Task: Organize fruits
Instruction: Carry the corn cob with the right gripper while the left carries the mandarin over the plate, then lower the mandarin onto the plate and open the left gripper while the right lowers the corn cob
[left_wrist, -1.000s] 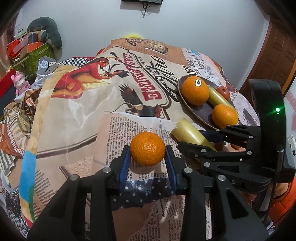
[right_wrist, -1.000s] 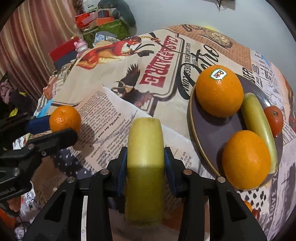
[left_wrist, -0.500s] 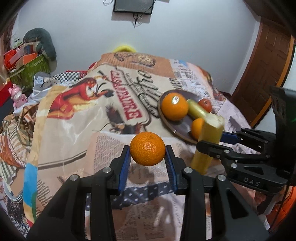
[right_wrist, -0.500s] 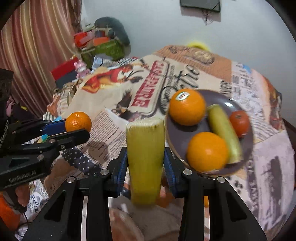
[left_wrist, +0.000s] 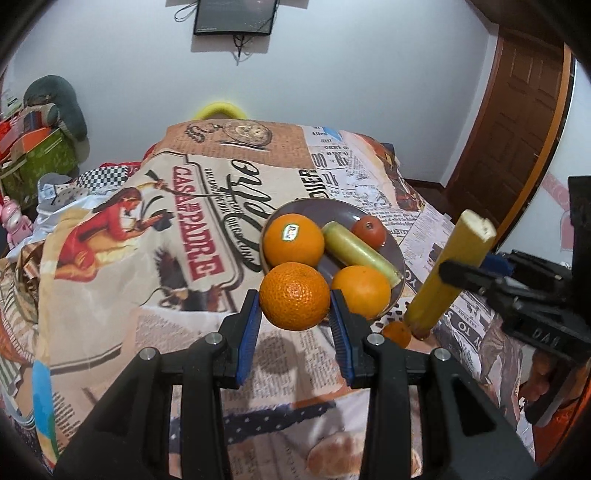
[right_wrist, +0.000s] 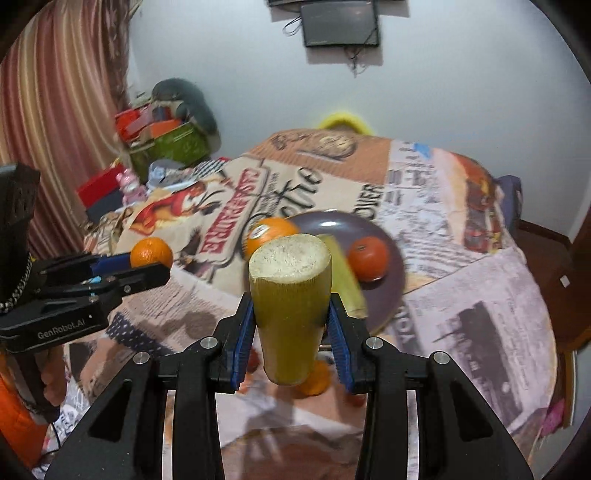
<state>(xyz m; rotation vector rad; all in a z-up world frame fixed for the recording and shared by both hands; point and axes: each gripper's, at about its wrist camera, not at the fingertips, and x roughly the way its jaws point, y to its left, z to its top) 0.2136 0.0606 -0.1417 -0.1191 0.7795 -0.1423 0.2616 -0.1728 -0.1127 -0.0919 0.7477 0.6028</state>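
Observation:
My left gripper (left_wrist: 294, 325) is shut on a small orange mandarin (left_wrist: 294, 296), held in the air above the printed cloth, just short of the dark plate (left_wrist: 397, 256). On the plate lie a stickered orange (left_wrist: 293, 240), a second orange (left_wrist: 361, 291), a green-yellow stalk piece (left_wrist: 356, 253) and a red tomato (left_wrist: 368, 231). My right gripper (right_wrist: 291, 328) is shut on a thick yellow-green cut stalk (right_wrist: 290, 295), tilted upright, its cut end facing the camera. In the left wrist view that stalk (left_wrist: 448, 273) hangs right of the plate.
A small orange fruit (left_wrist: 397, 333) lies on the cloth below the plate's near rim. The table wears a newspaper-print cloth (left_wrist: 129, 266). Boxes and toys (right_wrist: 159, 147) pile up at the far left by a curtain; a wooden door (left_wrist: 517, 122) stands at the right.
Both grippers have risen and moved toward the plate with their loads. The stalk has tipped from lying flat to nearly upright. The mandarin now hangs at the plate's near edge.

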